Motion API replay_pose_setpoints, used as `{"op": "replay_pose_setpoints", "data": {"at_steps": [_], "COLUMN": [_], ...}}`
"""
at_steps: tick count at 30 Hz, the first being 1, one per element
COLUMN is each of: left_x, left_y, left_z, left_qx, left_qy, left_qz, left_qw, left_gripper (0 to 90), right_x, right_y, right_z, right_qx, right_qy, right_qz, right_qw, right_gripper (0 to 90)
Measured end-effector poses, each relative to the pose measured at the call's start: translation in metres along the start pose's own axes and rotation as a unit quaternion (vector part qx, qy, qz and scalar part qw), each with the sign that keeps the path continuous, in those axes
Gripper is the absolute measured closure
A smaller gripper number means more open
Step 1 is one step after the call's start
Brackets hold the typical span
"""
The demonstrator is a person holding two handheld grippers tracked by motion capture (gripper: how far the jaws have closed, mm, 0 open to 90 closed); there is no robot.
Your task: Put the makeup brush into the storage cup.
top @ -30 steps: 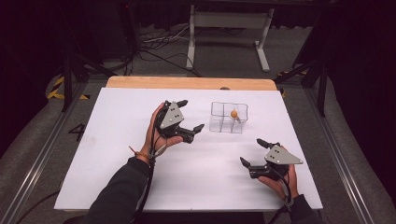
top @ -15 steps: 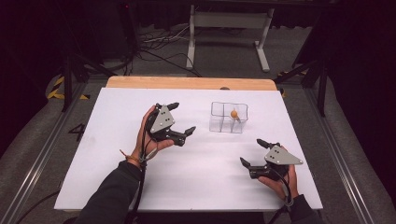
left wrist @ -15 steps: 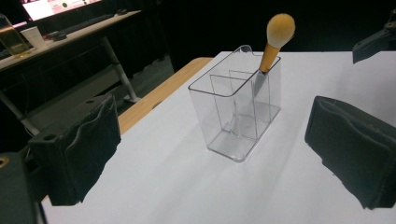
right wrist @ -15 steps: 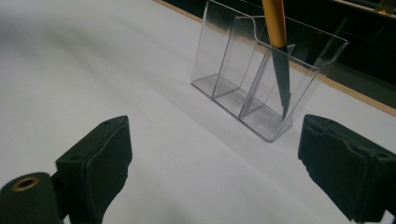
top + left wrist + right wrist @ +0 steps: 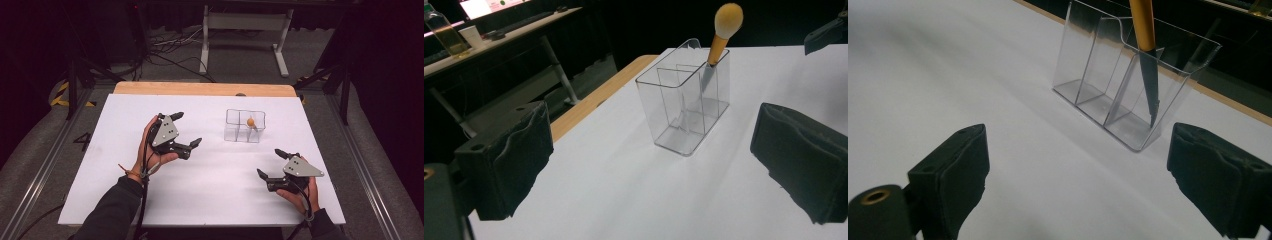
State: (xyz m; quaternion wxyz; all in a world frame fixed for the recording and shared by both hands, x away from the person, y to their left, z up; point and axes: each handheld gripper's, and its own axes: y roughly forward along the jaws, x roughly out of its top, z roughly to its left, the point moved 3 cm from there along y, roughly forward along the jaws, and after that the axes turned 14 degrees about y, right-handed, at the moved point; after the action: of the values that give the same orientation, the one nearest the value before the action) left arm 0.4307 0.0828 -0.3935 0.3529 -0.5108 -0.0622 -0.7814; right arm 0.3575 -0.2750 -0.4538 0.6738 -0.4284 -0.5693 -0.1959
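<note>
Nearest you, your right gripper [image 5: 278, 162] rests low on the table [image 5: 210, 200] at about 4 o'clock, jaws spread wide and holding nothing. Your left gripper [image 5: 186, 129] hovers at about 9 o'clock, also spread and empty, aimed toward the organizer [image 5: 243, 126]. That clear, three-celled organizer stands further off at about 1 o'clock, and the brush [image 5: 723, 31] stands in one of its end cells, the one on the right as you look from your seat.

The brush looks already placed, so the job now seems to be backing off cleanly. Keep both sets of jaws open and well apart from the organizer; it looks light and would probably slide or tip at a nudge.

The brush's long axis runs nearly upright, with a slight lean: the orange bristle head points up above the rim, and the dark tapered handle end [image 5: 1150, 85] points down at the cell floor. If you must re-seat it, pinch the gold shaft just under the head.
</note>
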Motion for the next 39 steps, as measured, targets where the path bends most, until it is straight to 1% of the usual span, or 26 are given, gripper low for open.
{"op": "replay_pose_setpoints", "data": {"at_steps": [3,4,7,9,10,13,14,16,22,31,34,36,39], "left_x": [-0.003,-0.004,-0.008,-0.009,-0.01,-0.012,-0.013,-0.015,-0.023,-0.033,-0.036,-0.038,-0.041], "left_y": [-0.003,-0.004,-0.006,-0.008,-0.009,-0.013,-0.014,-0.016,-0.024,-0.036,-0.04,-0.043,-0.046], "left_z": [-0.001,-0.001,-0.001,-0.001,-0.001,0.0,-0.001,-0.001,-0.002,-0.003,-0.004,-0.004,-0.004], "left_qx": [0.001,0.001,0.003,0.005,0.005,0.007,0.008,0.008,0.013,0.017,0.016,0.019,0.021], "left_qy": [-0.002,0.001,-0.003,0.001,-0.001,0.001,-0.001,0.004,-0.004,-0.003,-0.006,-0.003,-0.005], "left_qz": [0.001,0.003,0.006,0.009,0.007,0.01,0.009,0.014,0.019,0.024,0.025,0.027,0.028], "left_qw": [1.0,1.0,1.0,0.9999,1.0,0.9999,0.9999,0.9999,0.9997,0.9996,0.9996,0.9994,0.9994], "left_gripper": [3.9,3.9,4.0,4.0,4.0,4.0,4.0,3.9,3.8,4.0,3.8,3.8,3.8], "right_x": [0.0,0.0,0.0,0.0,0.0,0.0,0.0,0.0,0.0,0.001,0.001,0.001,0.001], "right_y": [0.0,0.0,0.0,0.0,0.0,0.0,0.0,0.0,-0.001,-0.001,-0.001,-0.001,-0.001], "right_z": [0.0,0.0,0.0,0.0,0.0,0.0,0.0,0.0,0.0,0.001,0.001,0.001,0.001], "right_qx": [0.0,0.0,0.001,0.001,0.001,0.001,0.0,0.0,0.001,0.001,0.0,0.001,0.002], "right_qy": [0.0,0.0,0.0,0.0,0.0,0.0,0.0,0.0,0.0,-0.001,-0.001,-0.001,-0.002], "right_qz": [-0.001,-0.001,-0.001,-0.001,-0.001,-0.001,-0.001,-0.002,-0.003,-0.004,-0.004,-0.004,-0.004], "right_qw": [1.0,1.0,1.0,1.0,1.0,1.0,1.0,1.0,1.0,1.0,1.0,1.0,1.0], "right_gripper": [10.7,10.7,10.8,10.8,10.8,10.8,10.8,10.8,10.8,10.8,10.8,10.8,10.8]}}
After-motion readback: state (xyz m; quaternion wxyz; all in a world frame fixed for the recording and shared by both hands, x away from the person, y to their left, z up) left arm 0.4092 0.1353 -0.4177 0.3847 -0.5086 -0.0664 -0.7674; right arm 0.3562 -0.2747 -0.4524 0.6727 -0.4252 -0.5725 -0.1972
